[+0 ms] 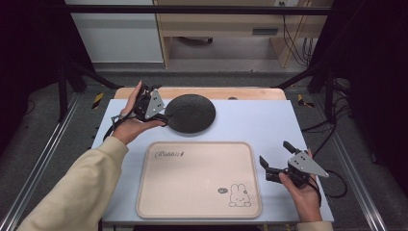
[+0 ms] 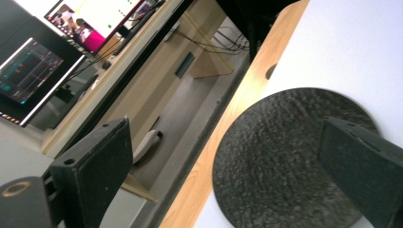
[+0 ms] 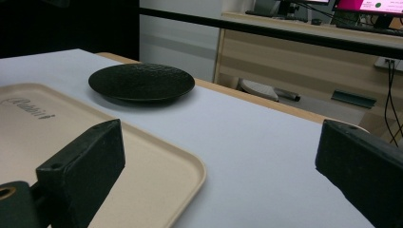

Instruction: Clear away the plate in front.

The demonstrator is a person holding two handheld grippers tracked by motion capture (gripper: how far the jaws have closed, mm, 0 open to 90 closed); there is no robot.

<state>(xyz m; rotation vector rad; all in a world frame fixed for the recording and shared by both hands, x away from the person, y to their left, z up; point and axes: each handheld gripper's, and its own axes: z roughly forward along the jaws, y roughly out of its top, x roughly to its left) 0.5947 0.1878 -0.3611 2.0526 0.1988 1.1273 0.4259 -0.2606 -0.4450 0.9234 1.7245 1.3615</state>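
The black plate [image 1: 190,112] lies near the desk's [image 1: 269,120] far edge, left of centre. The left gripper [image 1: 161,117], jaws apart, straddles its left rim. The right gripper [image 1: 275,161] gapes beside the tray's [image 1: 192,202] right edge.

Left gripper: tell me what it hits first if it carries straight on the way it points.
Probably the black plate. The left gripper is open beside the plate's left edge and points at it; its own view shows the plate between the fingers. Whether a finger already touches the rim is unclear.
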